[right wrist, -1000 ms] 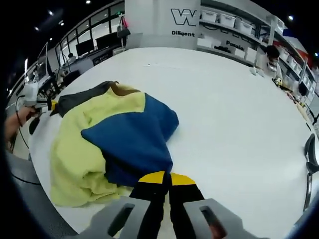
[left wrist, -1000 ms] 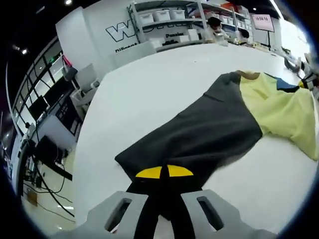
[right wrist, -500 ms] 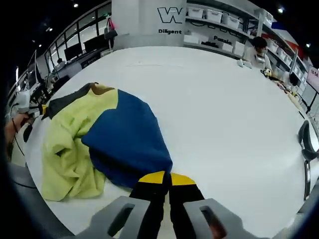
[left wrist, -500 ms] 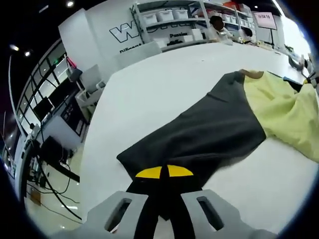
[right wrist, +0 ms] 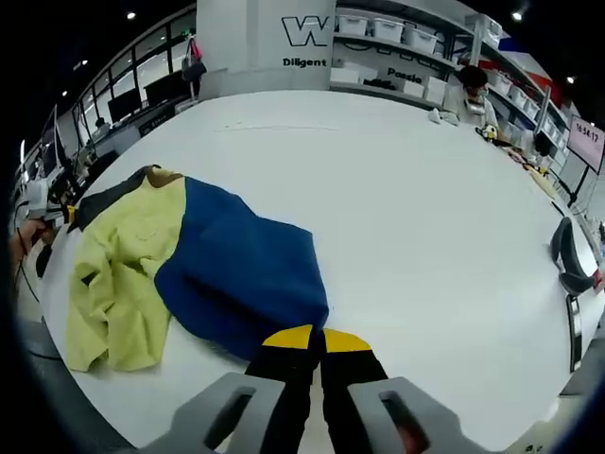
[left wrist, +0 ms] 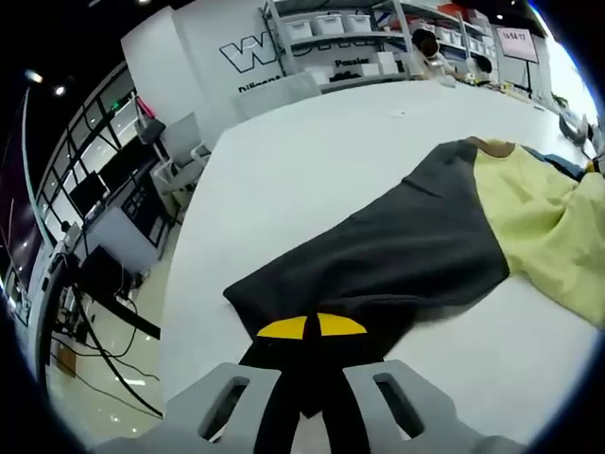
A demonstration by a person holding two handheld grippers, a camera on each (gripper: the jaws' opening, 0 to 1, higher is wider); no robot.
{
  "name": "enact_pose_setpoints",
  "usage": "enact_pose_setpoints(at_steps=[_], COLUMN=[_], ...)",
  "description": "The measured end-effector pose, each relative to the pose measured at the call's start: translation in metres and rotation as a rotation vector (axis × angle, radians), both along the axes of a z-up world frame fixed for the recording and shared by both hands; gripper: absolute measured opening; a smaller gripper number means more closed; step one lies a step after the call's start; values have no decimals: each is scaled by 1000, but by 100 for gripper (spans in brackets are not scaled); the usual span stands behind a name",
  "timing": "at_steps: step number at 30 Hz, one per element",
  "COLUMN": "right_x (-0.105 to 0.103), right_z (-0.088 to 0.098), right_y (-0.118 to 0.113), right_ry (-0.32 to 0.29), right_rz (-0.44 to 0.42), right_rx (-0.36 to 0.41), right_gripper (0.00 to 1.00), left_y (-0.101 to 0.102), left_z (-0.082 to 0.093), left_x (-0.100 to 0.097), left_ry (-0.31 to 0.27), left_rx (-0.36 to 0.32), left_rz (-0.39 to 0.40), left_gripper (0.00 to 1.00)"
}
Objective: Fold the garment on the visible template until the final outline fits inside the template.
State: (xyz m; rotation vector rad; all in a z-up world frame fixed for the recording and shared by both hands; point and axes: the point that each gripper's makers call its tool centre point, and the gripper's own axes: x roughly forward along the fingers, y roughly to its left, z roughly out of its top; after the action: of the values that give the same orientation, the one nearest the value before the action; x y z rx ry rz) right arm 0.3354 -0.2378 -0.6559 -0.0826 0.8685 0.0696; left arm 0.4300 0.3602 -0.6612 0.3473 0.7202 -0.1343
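A three-colour garment lies on the white table (left wrist: 312, 161). In the left gripper view its dark grey part (left wrist: 378, 270) stretches toward me and the yellow middle part (left wrist: 544, 232) bunches at the right. My left gripper (left wrist: 312, 328) is shut on the grey part's near edge. In the right gripper view the blue part (right wrist: 241, 274) lies spread toward me, with the yellow part (right wrist: 118, 270) crumpled at the left and a grey strip (right wrist: 104, 199) beyond it. My right gripper (right wrist: 317, 339) is shut on the blue part's near edge. The other gripper (right wrist: 43, 194) shows small at the far left.
Shelves with white bins (left wrist: 350, 43) and a seated person (right wrist: 468, 90) stand past the table's far edge. Desks with monitors and cables (left wrist: 95, 236) line the floor beside the table. A dark object (right wrist: 567, 265) lies at the table's right edge.
The garment has been pulled wider apart: the blue part now lies flatter and more stretched, and the yellow bunch is smaller. Both grippers stay shut on their edges.
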Motion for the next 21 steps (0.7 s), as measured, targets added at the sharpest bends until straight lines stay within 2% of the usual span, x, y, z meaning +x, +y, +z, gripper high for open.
enact_pose_setpoints(at_steps=[5,7,8,10,11,12,15,17,21], right_x=[0,-1,0,3,8,8,14,15,18], right_z=[1,2,5,9,17,21,34,41,47], right_y=[-7,-3,3,8,11,13,24,35,50], right_ry=[-3,-9,-22,-49,-83,-91,-140,-147,-165], right_rz=[-21,-6,28,46,70,84,105,127,166], right_rx=[0,11,16,19,-8,-14,-1,5,12], right_gripper=[0,0,0,0,0,3,11,12,12], left_y=[2,1,-1,-6,-11,-13,-28,-47,-74], left_z=[0,1,1,1,3,5,12,18,22], left_x=[0,-1,-3,-4,-7,-9,-15,-20,-31], left_ry=[-2,-6,-20,-32,-42,-48,-74,-97,-107], left_rx=[4,16,22,-24,-49,-51,-82,-137,-157], left_rz=[4,-3,-21,-18,-32,-42,-77,-121,-195], left_gripper=[0,0,0,0,1,2,8,12,16])
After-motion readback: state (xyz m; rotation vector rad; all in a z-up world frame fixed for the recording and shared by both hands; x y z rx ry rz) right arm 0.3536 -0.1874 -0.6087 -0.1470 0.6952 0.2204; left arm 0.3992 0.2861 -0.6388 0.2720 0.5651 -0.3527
